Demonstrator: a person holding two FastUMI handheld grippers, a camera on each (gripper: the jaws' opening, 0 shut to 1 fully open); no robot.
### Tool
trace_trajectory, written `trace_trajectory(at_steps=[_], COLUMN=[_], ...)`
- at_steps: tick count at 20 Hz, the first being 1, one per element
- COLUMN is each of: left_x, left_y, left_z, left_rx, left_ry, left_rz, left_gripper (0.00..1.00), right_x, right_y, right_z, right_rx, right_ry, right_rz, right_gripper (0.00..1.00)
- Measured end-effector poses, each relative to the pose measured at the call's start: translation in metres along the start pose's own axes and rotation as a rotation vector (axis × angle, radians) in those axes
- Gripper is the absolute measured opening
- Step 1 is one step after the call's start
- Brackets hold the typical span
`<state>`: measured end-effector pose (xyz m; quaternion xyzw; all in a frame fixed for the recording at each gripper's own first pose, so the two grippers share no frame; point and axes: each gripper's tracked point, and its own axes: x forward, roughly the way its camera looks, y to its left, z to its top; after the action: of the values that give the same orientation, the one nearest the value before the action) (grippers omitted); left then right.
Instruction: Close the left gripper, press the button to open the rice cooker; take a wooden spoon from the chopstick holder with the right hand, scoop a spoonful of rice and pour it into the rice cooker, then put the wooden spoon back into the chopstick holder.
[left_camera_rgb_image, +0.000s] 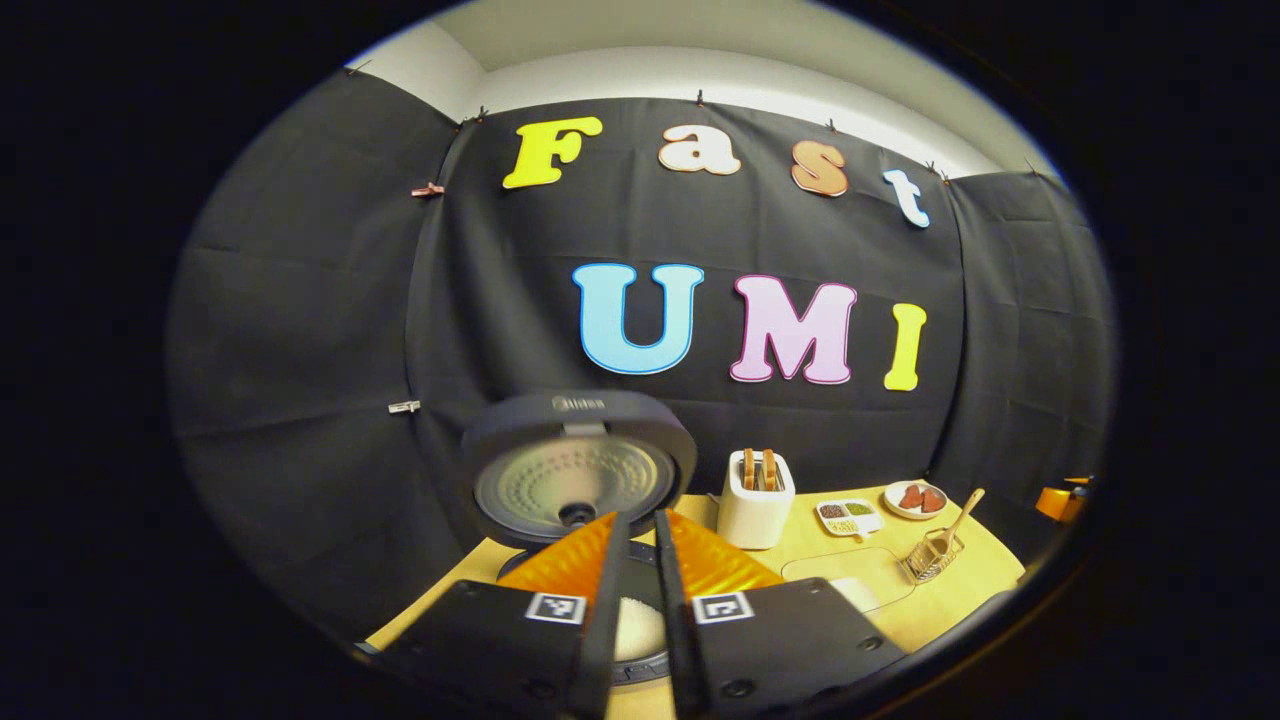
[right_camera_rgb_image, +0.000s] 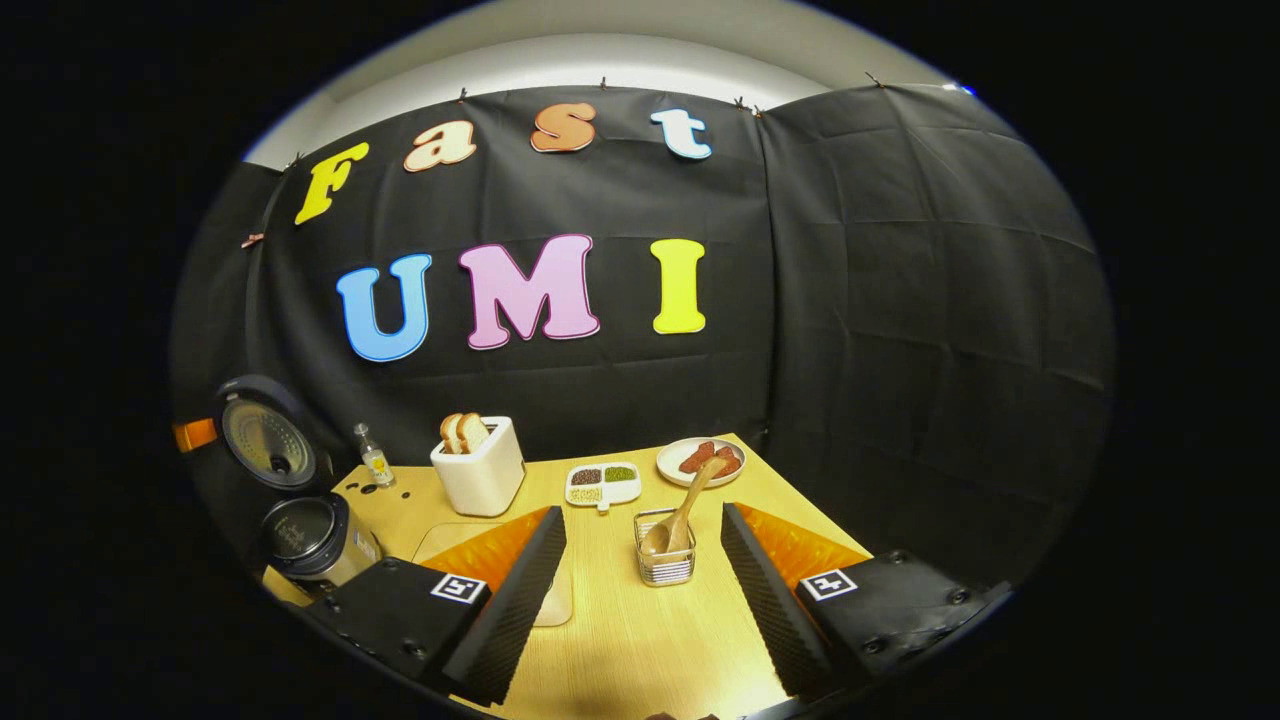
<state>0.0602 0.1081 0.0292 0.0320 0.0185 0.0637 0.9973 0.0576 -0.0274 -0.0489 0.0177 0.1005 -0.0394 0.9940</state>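
Left gripper (left_camera_rgb_image: 640, 530): fingers sitting nearly together, a thin gap between, gripping nothing — hovering over the cooker pot.
Rice cooker (left_camera_rgb_image: 580, 470): lid standing upright and open, pale ribbed inner plate facing the camera; white rice showing between the fingers.
Right gripper (right_camera_rgb_image: 640, 560): jaws spread wide, released, pointing at the holder.
Chopstick holder (right_camera_rgb_image: 665, 560): wire basket sitting between the fingers, clear of both.
Wooden spoon (right_camera_rgb_image: 685, 505): leaning in the holder, bowl down, handle tilting up-right.
Table (right_camera_rgb_image: 640, 650): bare wood lying around the holder — right edge running close beside it.
Beyond: toaster (right_camera_rgb_image: 480, 470), sectioned dish (right_camera_rgb_image: 603, 483), plate (right_camera_rgb_image: 700, 460) near the wall.
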Motion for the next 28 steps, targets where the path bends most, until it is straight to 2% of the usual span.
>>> trace_trajectory(at_steps=[3, 5, 8, 12, 17, 20, 24, 28], left_x=[-0.006, -0.008, -0.017, -0.025, -0.034, -0.038, -0.045, -0.051], left_y=[-0.011, -0.011, -0.022, -0.032, -0.053, -0.064, -0.077, -0.097], left_z=[-0.007, -0.012, -0.008, -0.02, -0.037, -0.049, -0.066, -0.081], left_rx=[-0.053, -0.078, -0.096, -0.098, -0.183, -0.24, -0.268, -0.279], left_ry=[0.012, 0.027, 0.012, 0.051, 0.103, 0.135, 0.18, 0.218], left_rz=[-0.004, 0.031, 0.056, 0.114, 0.158, 0.196, 0.265, 0.314], left_gripper=[0.67, 0.96, 0.95, 0.95, 0.95, 0.95, 0.95, 0.95], right_x=[0.027, 0.044, 0.069, 0.11, 0.154, 0.188, 0.238, 0.268], right_y=[-0.007, -0.009, -0.016, -0.033, -0.052, -0.058, -0.061, -0.065], right_z=[-0.001, -0.006, -0.015, -0.027, -0.046, -0.062, -0.096, -0.121], right_rx=[0.016, 0.038, 0.058, 0.097, 0.167, 0.175, 0.196, 0.221], right_ry=[0.023, 0.048, 0.081, 0.131, 0.19, 0.232, 0.324, 0.371], right_rz=[-0.004, 0.004, 0.014, 0.002, -0.005, 0.005, 0.006, 0.01], right_gripper=[0.98, 0.99, 0.98, 0.98, 0.99, 0.99, 0.99, 0.99])
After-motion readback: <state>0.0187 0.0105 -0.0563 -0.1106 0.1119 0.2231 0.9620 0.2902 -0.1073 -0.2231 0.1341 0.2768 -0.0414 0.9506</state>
